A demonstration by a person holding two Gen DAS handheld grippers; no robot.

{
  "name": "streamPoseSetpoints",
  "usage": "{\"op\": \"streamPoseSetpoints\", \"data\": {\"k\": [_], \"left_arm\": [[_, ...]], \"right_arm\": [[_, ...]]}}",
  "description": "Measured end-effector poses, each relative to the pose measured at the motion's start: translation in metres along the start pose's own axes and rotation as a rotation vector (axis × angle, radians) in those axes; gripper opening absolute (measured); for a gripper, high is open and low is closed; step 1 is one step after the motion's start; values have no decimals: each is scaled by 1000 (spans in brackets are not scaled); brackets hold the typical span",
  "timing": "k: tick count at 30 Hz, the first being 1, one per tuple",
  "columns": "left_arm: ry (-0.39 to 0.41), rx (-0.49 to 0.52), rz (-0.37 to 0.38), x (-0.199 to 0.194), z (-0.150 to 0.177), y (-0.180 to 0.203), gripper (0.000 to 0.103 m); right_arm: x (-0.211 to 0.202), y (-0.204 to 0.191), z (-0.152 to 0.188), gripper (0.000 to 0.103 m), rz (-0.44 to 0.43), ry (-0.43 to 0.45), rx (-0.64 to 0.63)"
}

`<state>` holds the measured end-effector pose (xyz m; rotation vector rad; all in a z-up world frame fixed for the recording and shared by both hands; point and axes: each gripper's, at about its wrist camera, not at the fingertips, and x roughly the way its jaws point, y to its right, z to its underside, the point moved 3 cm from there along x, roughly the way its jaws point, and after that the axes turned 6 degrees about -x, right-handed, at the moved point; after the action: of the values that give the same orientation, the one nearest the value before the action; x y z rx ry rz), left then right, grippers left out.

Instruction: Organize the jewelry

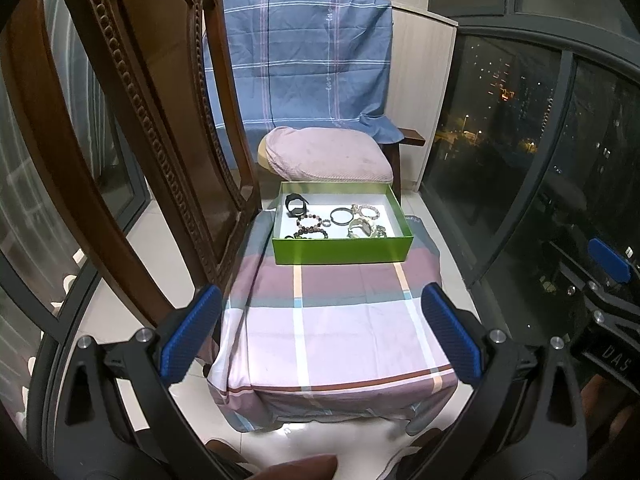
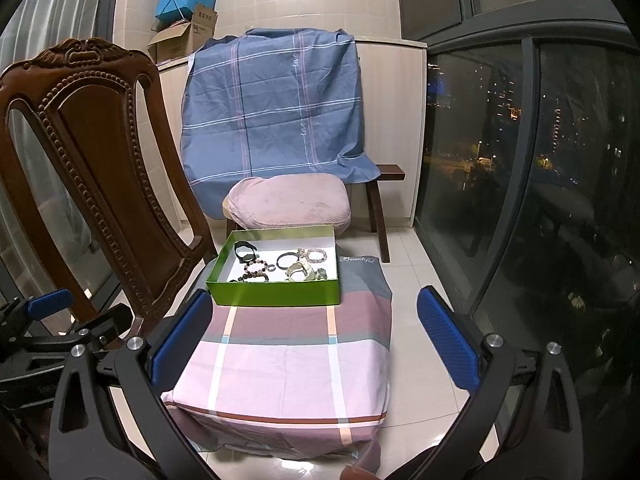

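Observation:
A green box (image 1: 342,251) (image 2: 276,293) with a white floor stands at the far end of a low table under a pink plaid cloth (image 1: 340,328) (image 2: 288,364). Inside lie a black watch (image 1: 295,204) (image 2: 244,254), a dark bangle (image 1: 340,215) (image 2: 286,260), beaded bracelets (image 1: 310,226) (image 2: 256,272) and pale pieces (image 1: 362,228) (image 2: 300,272). My left gripper (image 1: 322,328) is open and empty, held above the near end of the table. My right gripper (image 2: 316,334) is open and empty beside it. The right gripper shows at the right edge of the left wrist view (image 1: 608,268).
A carved wooden chair (image 1: 132,140) (image 2: 92,184) stands close on the left of the table. Behind the box is a stool with a pink cushion (image 1: 328,156) (image 2: 288,200) and a blue cloth (image 1: 300,60) (image 2: 272,112). Dark glass windows (image 1: 520,140) (image 2: 520,180) run along the right. The floor is white tile.

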<state>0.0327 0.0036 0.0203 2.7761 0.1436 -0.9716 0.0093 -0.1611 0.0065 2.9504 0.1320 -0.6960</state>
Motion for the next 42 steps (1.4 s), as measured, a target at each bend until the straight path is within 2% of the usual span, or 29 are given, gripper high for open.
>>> {"op": "streamPoseSetpoints", "data": {"k": [42], "left_arm": [[-14,8,2,3,-2,6,99]], "right_arm": [[7,-1,1,100,8,-15,4]]}}
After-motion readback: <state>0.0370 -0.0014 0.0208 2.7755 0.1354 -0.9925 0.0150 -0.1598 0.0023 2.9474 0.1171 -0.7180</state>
